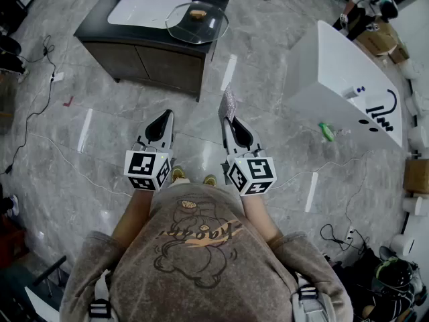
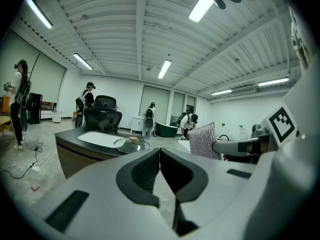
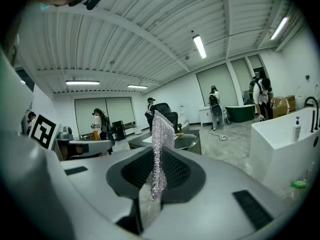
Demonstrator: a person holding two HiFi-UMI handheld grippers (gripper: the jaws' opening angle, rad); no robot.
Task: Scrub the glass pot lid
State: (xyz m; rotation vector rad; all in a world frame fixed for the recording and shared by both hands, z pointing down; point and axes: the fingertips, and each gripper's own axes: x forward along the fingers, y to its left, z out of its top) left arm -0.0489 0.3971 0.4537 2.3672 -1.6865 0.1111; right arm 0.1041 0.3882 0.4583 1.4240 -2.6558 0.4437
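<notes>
Head view: a grey marble-tiled floor carries a dark low cabinet with a white inset sink. The round clear glass pot lid, with a tan knob, lies flat on the cabinet's right end. The left gripper and right gripper are well apart from it.

Left gripper view: ribbed ceiling, strip lights; jaws pressed together, empty.

Right gripper view: jaws clamp a silvery glittering scrubbing cloth, upright.

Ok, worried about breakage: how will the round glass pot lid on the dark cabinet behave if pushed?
The round glass pot lid looks rigid, probably fragile. Near a corner of the dark cabinet, it might slide off.
</notes>
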